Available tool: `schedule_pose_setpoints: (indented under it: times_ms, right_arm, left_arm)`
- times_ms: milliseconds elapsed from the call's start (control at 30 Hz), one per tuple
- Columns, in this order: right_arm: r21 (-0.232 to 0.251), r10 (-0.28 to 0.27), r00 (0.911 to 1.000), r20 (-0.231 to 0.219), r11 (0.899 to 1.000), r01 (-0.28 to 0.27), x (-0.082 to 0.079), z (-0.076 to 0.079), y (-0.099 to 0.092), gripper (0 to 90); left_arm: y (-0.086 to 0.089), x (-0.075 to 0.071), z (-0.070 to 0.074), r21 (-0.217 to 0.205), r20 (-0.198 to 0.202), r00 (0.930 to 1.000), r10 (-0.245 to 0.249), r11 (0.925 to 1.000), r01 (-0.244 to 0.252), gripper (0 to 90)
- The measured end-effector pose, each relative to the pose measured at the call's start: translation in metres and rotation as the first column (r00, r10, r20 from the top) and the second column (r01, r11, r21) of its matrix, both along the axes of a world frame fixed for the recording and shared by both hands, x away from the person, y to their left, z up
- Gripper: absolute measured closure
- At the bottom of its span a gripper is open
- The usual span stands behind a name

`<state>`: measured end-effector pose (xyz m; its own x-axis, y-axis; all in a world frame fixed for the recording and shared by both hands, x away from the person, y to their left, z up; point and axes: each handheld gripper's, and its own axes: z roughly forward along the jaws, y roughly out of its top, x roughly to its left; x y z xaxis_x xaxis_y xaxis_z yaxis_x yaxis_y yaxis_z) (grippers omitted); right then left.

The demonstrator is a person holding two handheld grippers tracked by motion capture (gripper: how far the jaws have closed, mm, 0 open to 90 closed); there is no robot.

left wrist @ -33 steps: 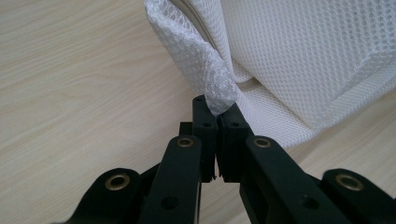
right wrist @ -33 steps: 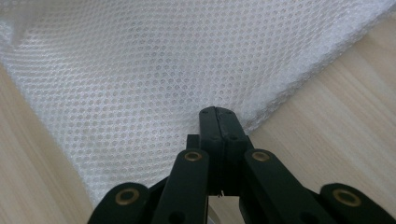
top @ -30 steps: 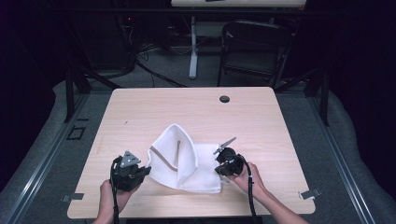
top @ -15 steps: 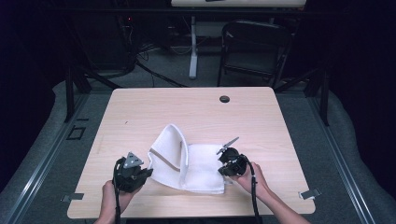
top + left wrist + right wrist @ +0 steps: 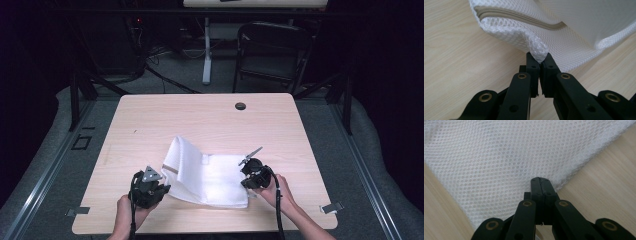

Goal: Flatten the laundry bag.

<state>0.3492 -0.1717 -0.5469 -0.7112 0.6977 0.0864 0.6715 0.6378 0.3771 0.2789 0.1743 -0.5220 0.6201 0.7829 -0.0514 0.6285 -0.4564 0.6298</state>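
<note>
Two grippers are at work on one white mesh laundry bag with a beige zipper [image 5: 207,172], which lies on the near half of the light wooden table [image 5: 210,120]. Most of it is spread flat, while its left end rises in a fold. Our left gripper [image 5: 538,58] has its jaws pinched onto a small tuft of mesh at the bag's near left edge, just below the zipper line [image 5: 519,17]. Our right gripper [image 5: 541,182] is closed at the bag's right edge; its jaws are pressed together with mesh running up to them, and we judge that it holds a thin bit of that edge.

We read the step in hand as spreading or folding the bag, with both sides gripped. For the next move we would keep both grips tight and guide the raised left end so that the mesh settles flat without bunching. Pulling unevenly could slip the thin fabric out of the right jaws. A small dark round cap [image 5: 240,106] sits far off, clear of the work.
</note>
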Motion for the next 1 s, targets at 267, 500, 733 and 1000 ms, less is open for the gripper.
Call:
schedule_pose_setpoints:
  times_ms: [267,500,733,1000]
  right_arm:
    - [-0.004,-0.014,0.9998,-0.012,1.000,0.014,-0.001,0.000,-0.007,90.0]
    - [-0.018,-0.022,0.9997,-0.008,1.000,0.022,0.000,0.001,-0.015,90.0]
    - [-0.020,0.031,0.9994,0.012,0.999,-0.031,0.000,0.007,-0.019,78.8]
    - [0.026,0.073,0.9942,0.079,0.997,-0.075,-0.015,0.027,-0.017,57.3]
  left_arm:
    - [-0.001,0.003,-0.005,-0.017,-0.069,0.9972,-0.029,0.9995,0.028,84.3]
    - [0.011,0.003,-0.003,0.000,-0.165,0.9846,-0.057,0.9983,0.058,49.9]
    - [0.025,0.005,0.004,0.002,-0.177,0.9841,-0.004,1.0000,0.005,17.8]
    - [0.030,0.003,0.011,0.014,-0.143,0.9897,-0.006,0.9999,0.008,14.3]
